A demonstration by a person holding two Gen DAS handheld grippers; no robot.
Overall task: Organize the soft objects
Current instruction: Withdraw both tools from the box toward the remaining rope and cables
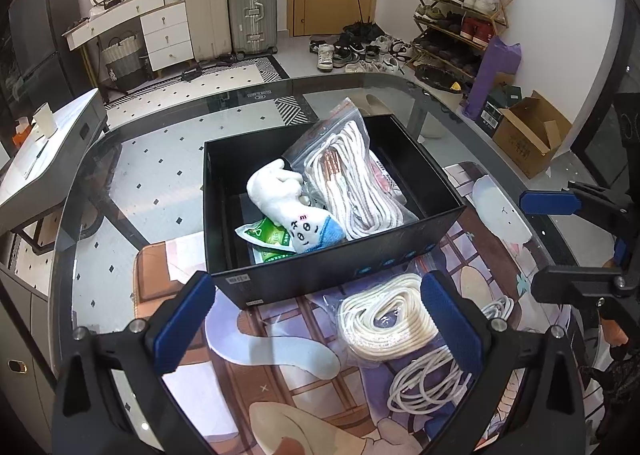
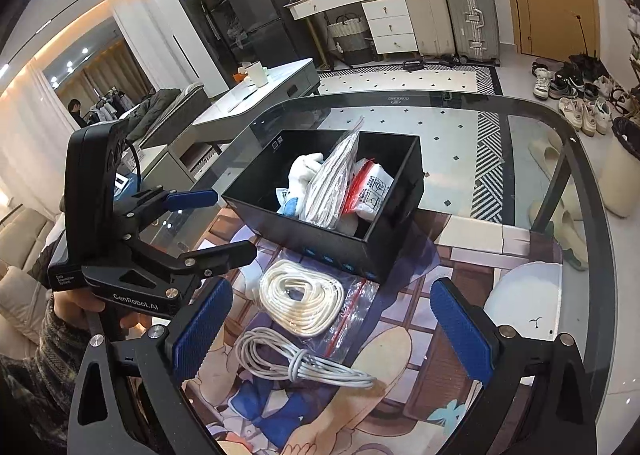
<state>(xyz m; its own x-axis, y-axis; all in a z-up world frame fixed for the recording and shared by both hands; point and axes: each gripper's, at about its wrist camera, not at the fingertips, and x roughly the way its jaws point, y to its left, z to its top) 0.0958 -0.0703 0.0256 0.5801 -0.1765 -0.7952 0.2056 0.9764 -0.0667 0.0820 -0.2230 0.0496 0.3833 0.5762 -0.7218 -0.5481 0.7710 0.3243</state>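
Glossy glass table, matt black box

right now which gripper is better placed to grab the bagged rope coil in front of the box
Probably left. The left gripper is open and the bagged rope coil lies against its right finger, just before the box. The right gripper, also open, has the loose cable nearer between its fingers.

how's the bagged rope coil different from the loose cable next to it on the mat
The bagged rope coil is cream, thick and wound into a fat ring inside a clear zip bag; the loose cable is thinner, greyer-white and bare, cinched at its middle into a long bundle. The rope coil lies nearer the black box; the cable lies nearer the camera. Both rest on the printed mat outside the box, untouched by either claw.
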